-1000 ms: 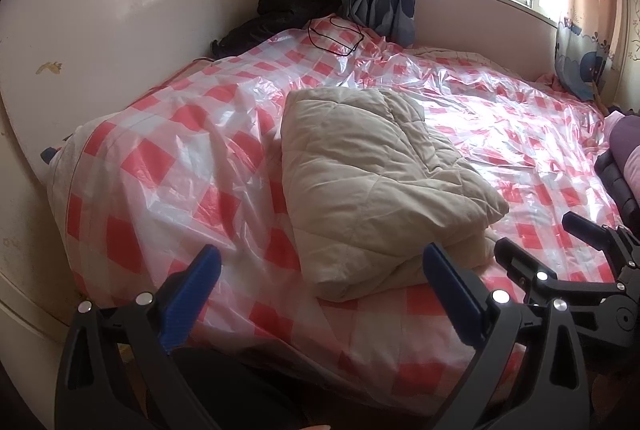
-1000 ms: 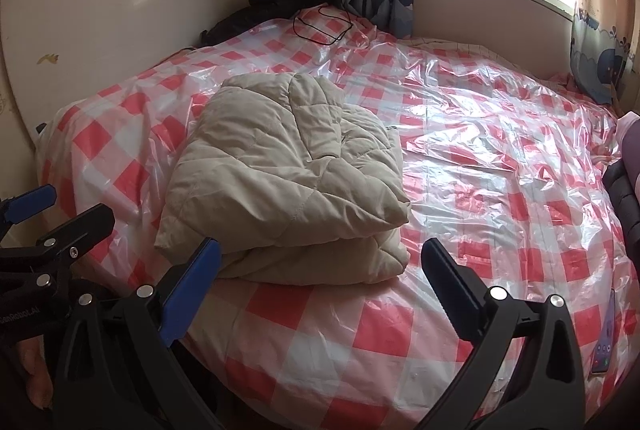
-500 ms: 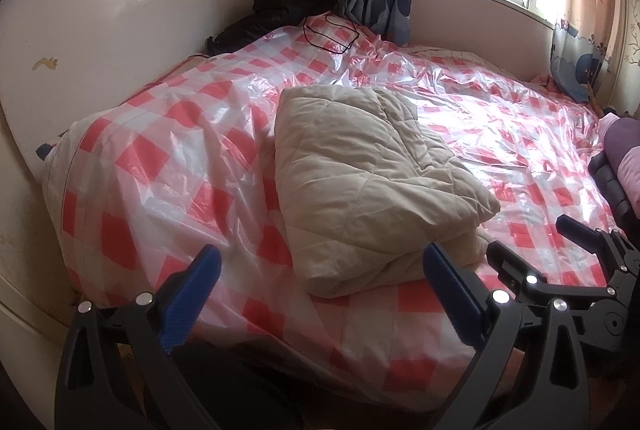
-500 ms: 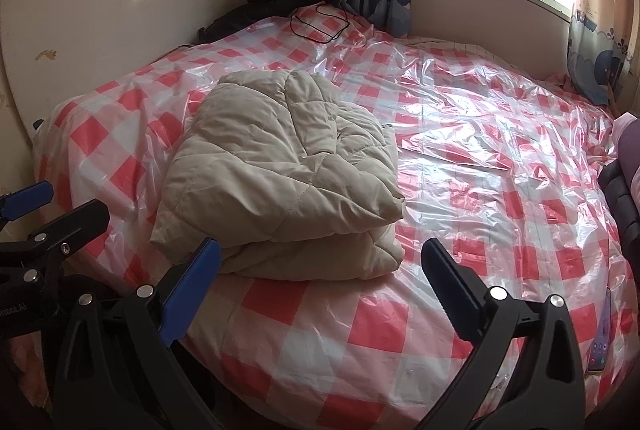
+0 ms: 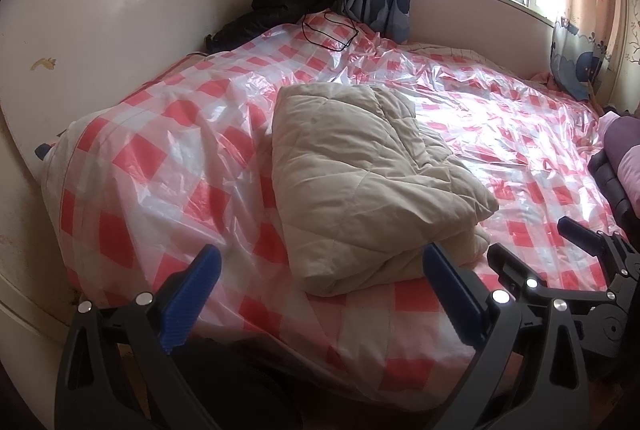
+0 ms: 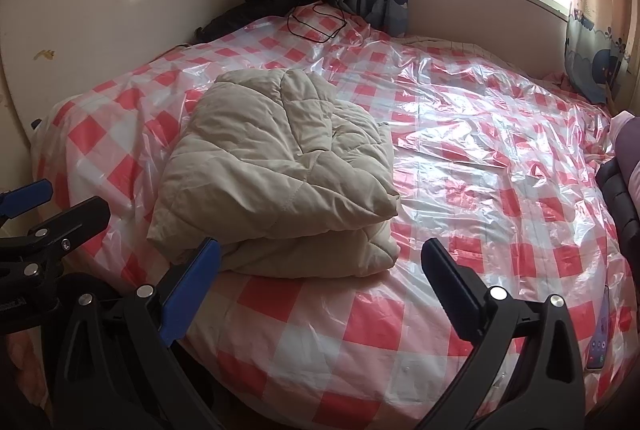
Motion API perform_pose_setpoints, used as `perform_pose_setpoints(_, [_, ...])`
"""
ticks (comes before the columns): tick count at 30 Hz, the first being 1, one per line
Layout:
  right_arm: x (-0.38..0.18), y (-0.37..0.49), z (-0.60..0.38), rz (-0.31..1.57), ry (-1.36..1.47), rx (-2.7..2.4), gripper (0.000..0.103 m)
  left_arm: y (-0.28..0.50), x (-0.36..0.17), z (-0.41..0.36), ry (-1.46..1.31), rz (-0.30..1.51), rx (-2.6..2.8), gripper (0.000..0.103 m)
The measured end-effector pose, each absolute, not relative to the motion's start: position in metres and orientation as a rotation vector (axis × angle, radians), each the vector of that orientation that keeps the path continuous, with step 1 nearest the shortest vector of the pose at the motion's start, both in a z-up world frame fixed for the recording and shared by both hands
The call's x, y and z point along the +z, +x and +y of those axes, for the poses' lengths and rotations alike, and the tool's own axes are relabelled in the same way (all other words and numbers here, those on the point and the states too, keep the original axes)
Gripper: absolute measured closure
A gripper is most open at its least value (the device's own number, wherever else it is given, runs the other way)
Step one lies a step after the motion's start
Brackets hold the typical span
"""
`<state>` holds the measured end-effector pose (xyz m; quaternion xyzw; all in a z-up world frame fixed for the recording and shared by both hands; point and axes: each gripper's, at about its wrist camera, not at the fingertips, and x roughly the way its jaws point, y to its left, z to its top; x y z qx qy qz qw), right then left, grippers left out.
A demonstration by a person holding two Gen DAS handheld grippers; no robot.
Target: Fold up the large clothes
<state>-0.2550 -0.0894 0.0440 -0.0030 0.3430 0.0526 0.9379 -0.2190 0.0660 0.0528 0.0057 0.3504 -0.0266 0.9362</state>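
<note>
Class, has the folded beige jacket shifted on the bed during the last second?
No. The folded beige jacket lies on the same red squares of the checked plastic sheet; only the cameras moved slightly.

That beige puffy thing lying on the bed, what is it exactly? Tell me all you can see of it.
The beige quilted garment looks like a padded coat with stitched panels, soft and puffy. It is folded into a thick, roughly square bundle of several layers, the fold edges facing the cameras. It lies flat on the red-and-white checked plastic sheet covering the bed, toward the near left side. Only the sheet touches it; both grippers hang open in front of it, apart from it.
</note>
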Motion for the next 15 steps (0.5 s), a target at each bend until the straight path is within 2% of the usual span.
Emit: perform_pose_setpoints(15, [0.035, -0.247, -0.096, 0.721, -0.004, 0.11, 0.006, -0.204, 0.044, 0.061, -0.009, 0.752, -0.083, 0.006])
